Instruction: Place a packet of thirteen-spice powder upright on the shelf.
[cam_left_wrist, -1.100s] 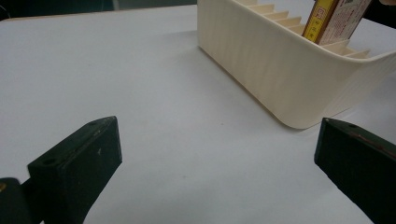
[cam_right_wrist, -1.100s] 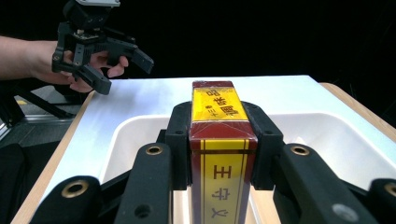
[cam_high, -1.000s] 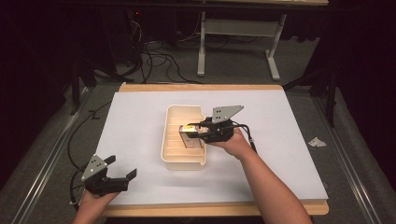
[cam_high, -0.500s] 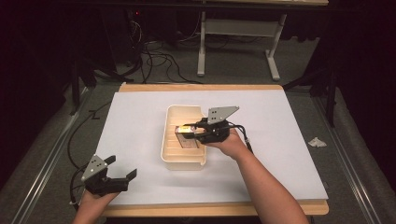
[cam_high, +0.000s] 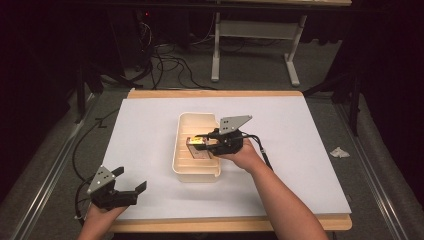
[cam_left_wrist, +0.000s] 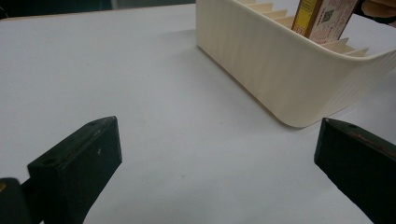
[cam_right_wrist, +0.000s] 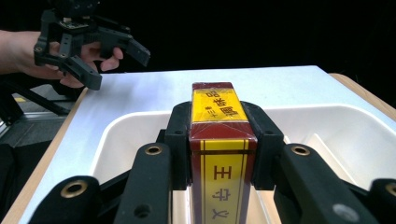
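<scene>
A cream slotted bin stands mid-table on the white sheet. Over its right half my right gripper is shut on a small red and yellow box, held between both jaws above the ribbed floor of the bin. The box pokes up over the bin's wall in the left gripper view. My left gripper rests near the table's front left edge, open, nothing between its jaws, pointing toward the bin. It also appears far off as the left gripper in the right gripper view.
A white sheet covers the wooden table. A crumpled scrap lies off the table's right side. Cables and a desk frame sit on the floor beyond the far edge.
The right gripper with the box has shifted slightly toward the near side of the bin. The left gripper has stayed put.
</scene>
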